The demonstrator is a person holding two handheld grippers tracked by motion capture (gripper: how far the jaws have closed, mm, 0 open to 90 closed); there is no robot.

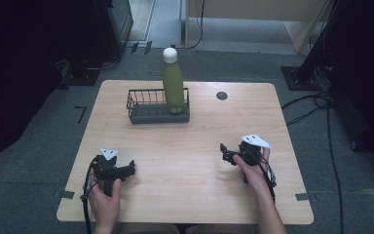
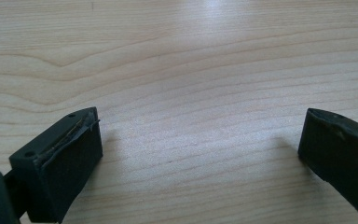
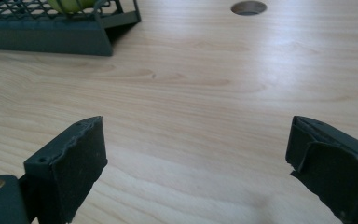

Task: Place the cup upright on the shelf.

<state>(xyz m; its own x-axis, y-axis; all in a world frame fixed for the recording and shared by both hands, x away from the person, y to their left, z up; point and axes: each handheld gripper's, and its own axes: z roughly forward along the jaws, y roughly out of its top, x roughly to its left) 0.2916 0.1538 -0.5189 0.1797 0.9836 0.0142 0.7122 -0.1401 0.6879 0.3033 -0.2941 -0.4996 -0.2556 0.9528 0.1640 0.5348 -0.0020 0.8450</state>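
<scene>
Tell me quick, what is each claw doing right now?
Left claw: open, empty, low over the bare table.
Right claw: open, empty, pointing toward the basket with the green bottle.

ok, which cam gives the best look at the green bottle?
The high view: the green bottle shows whole there, white cap on, standing upright at the right end of the wire basket on the table. The right gripper view catches just a sliver of its base behind the basket mesh. The left gripper view looks at bare tabletop.
</scene>
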